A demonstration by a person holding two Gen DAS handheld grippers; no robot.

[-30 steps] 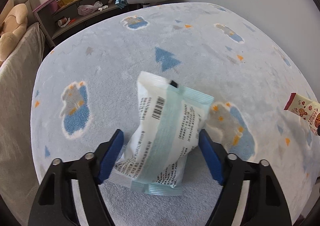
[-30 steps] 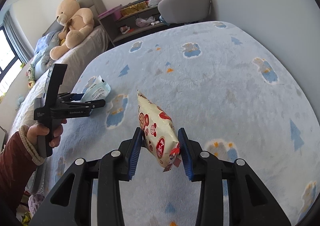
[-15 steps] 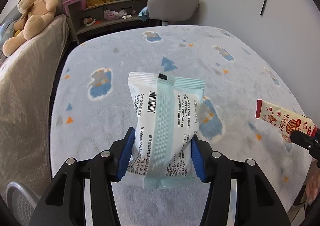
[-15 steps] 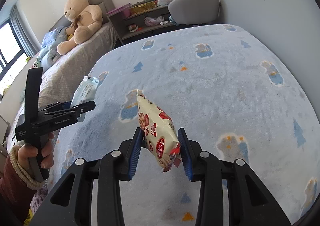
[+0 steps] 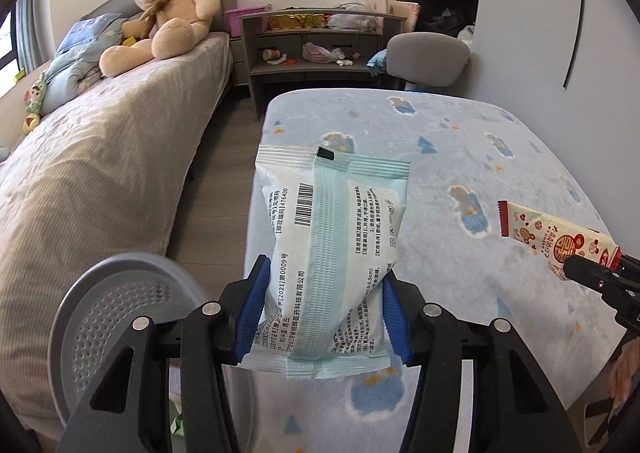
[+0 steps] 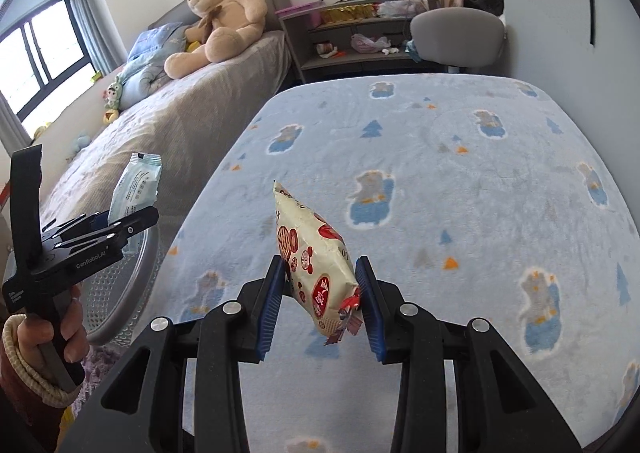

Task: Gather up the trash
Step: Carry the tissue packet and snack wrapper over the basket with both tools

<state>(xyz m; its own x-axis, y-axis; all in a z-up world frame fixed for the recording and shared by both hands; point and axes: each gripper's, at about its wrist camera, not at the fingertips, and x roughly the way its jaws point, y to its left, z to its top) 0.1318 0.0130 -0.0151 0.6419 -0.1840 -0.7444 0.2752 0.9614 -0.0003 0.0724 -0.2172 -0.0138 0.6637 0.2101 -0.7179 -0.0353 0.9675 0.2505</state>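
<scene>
My left gripper (image 5: 324, 313) is shut on a white and pale-green packet (image 5: 332, 253) with a barcode, held upright above the carpet's left edge. In the right wrist view that packet (image 6: 136, 189) sticks up from the left gripper (image 6: 120, 223), which a hand (image 6: 60, 337) carries over the bin. My right gripper (image 6: 320, 305) is shut on a cream snack wrapper with red prints (image 6: 316, 265). The same wrapper (image 5: 556, 237) shows at the right edge of the left wrist view. A grey perforated bin (image 5: 120, 317) stands low at the left, its rim (image 6: 132, 285) just under the left gripper.
A pale blue patterned carpet (image 6: 440, 193) covers the floor. A bed (image 5: 100, 173) with a large teddy bear (image 5: 168, 9) runs along the left. A cluttered grey shelf (image 5: 316, 49) and a grey chair (image 5: 428, 57) stand at the far end. A white wall (image 5: 540, 33) closes the right side.
The left gripper closed onto the packet, lifted it off the carpet and swung left toward the bed side, bringing the bin into view. The right gripper carried its wrapper leftward too.
</scene>
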